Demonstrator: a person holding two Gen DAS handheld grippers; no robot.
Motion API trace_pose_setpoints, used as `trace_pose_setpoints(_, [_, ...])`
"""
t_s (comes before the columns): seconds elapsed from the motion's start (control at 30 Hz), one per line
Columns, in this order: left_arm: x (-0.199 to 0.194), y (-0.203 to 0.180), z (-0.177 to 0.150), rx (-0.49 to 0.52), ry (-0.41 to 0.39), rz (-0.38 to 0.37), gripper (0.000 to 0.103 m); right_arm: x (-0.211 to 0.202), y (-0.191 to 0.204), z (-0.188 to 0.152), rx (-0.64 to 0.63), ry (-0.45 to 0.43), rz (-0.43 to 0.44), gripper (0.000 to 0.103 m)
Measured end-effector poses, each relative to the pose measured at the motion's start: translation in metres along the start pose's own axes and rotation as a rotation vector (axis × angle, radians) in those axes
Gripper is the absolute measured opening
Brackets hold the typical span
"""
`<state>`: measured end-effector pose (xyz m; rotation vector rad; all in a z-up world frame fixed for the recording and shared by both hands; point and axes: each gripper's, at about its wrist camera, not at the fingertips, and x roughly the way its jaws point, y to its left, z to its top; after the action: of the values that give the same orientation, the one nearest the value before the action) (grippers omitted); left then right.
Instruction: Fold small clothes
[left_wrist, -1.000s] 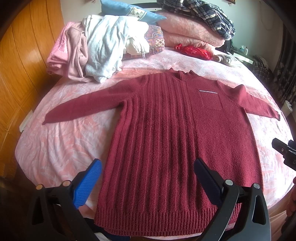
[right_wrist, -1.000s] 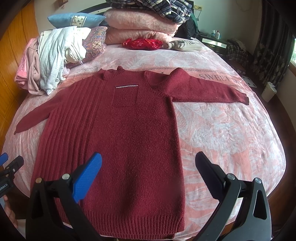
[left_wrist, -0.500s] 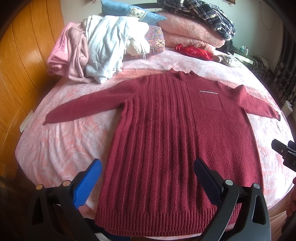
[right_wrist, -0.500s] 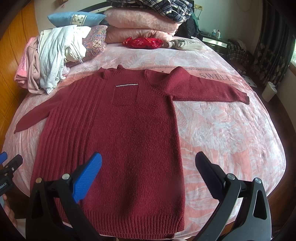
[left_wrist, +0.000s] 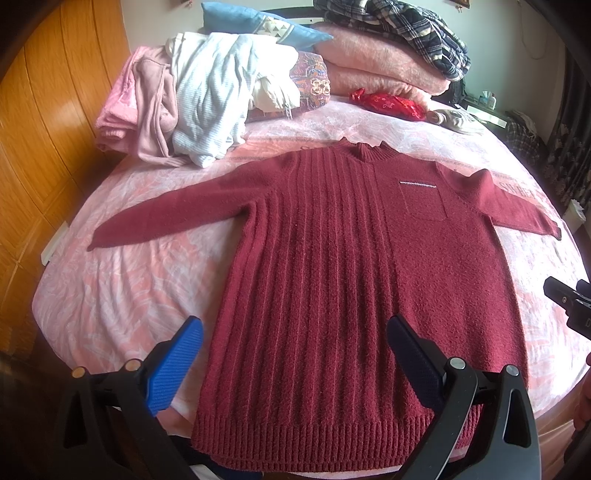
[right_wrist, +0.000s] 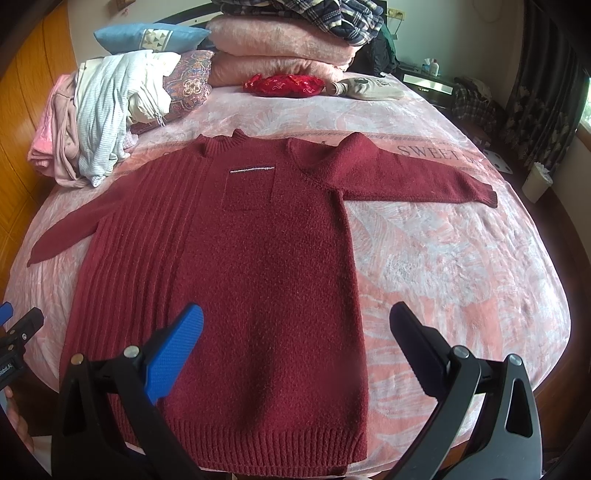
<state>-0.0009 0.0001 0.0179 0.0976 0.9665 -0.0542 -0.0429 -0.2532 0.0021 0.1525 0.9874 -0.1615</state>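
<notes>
- A dark red knitted sweater (left_wrist: 351, 277) lies flat, front up, on a pink bed (left_wrist: 122, 295), both sleeves spread outward, hem at the near edge: laid out ready for folding, not yet folded.
- The left hand-held gripper (left_wrist: 295, 354) hangs over the hem, spread wide, empty.
- The right hand-held gripper (right_wrist: 295, 343) likewise, wide and empty.
- A pile of other clothes (left_wrist: 192, 96) sits well apart by the pillows.
</notes>
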Motion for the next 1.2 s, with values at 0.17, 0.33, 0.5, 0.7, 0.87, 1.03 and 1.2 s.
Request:
trace_pose_setpoints(0.17, [0.001, 0.0, 0.001, 0.003, 0.0, 0.002, 0.099, 0.004, -0.005, 0.002, 0.008, 0.013, 0.002, 0.1])
trace_pose_setpoints(0.33, [0.012, -0.001, 0.011, 0.0, 0.023, 0.003, 0.099, 0.017, -0.021, 0.021, 0.039, 0.049, -0.013, 0.1])
trace_pose_setpoints(0.5, [0.036, -0.012, 0.049, -0.008, 0.042, -0.015, 0.099, 0.041, -0.065, 0.065, 0.101, 0.077, -0.065, 0.1])
trace_pose_setpoints(0.7, [0.069, -0.044, 0.106, 0.017, -0.009, -0.003, 0.099, 0.098, -0.149, 0.129, 0.188, 0.125, -0.143, 0.1])
trace_pose_setpoints(0.87, [0.11, -0.076, 0.14, -0.006, -0.003, -0.033, 0.099, 0.162, -0.223, 0.158, 0.276, 0.224, -0.14, 0.1])
trace_pose_setpoints(1.03, [0.142, -0.106, 0.157, 0.001, -0.028, -0.047, 0.099, 0.206, -0.304, 0.163, 0.422, 0.246, -0.142, 0.1])
trace_pose_setpoints(1.2, [0.181, -0.127, 0.162, 0.004, 0.018, -0.057, 0.099, 0.243, -0.364, 0.153, 0.519, 0.31, -0.169, 0.099])
